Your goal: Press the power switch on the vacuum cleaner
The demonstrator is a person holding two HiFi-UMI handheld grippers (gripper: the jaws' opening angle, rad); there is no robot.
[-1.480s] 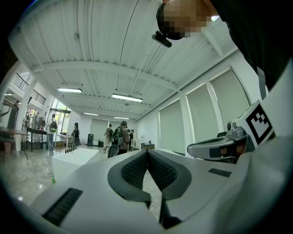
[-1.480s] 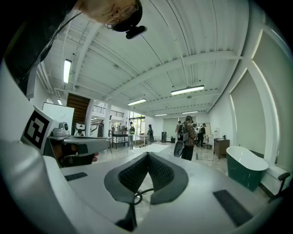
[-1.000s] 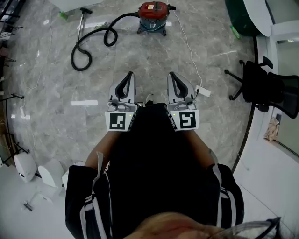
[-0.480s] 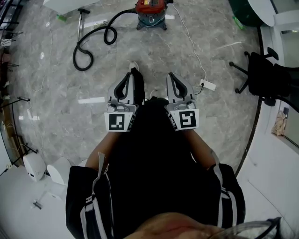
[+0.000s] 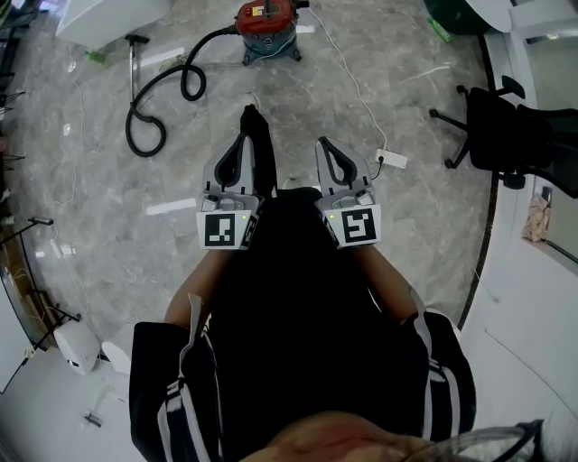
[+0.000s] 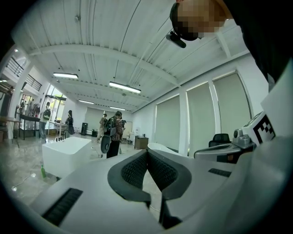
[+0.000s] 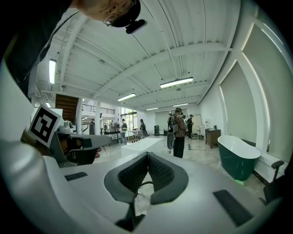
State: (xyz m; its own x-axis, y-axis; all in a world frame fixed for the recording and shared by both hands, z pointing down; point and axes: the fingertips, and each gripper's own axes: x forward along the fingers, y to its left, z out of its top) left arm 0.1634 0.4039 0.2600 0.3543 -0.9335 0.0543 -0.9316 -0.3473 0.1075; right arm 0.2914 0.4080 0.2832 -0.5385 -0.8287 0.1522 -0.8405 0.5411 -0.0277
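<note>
While the red-topped vacuum cleaner [image 5: 267,23] stands on the marble floor [image 5: 424,226] at the far edge of the head view, well ahead of the person, nothing touches it, and its switch is too small to make out. Its black hose [image 5: 144,153] leaves the body on the left and loops over the floor to a wand [image 5: 135,68] lying near a white bathtub [image 5: 108,13]. A thin white cable [image 5: 350,77] trails from the machine's right side to a power strip [image 5: 390,160] on the floor. Closer in, the person holds both tools out side by side, well short of the machine. The left gripper [image 6: 147,151] has its jaws pressed together at the tips with nothing between them, and the right gripper [image 7: 147,154] is likewise closed and empty. One dark leg [image 5: 264,158] is stepped forward between them, towards the cleaner. Off to the right a black office chair [image 5: 506,135] stands near the wall, and the right gripper view shows a dark green bathtub [image 7: 236,162] on that side. Several people [image 7: 178,132] stand far off down the hall.
</note>
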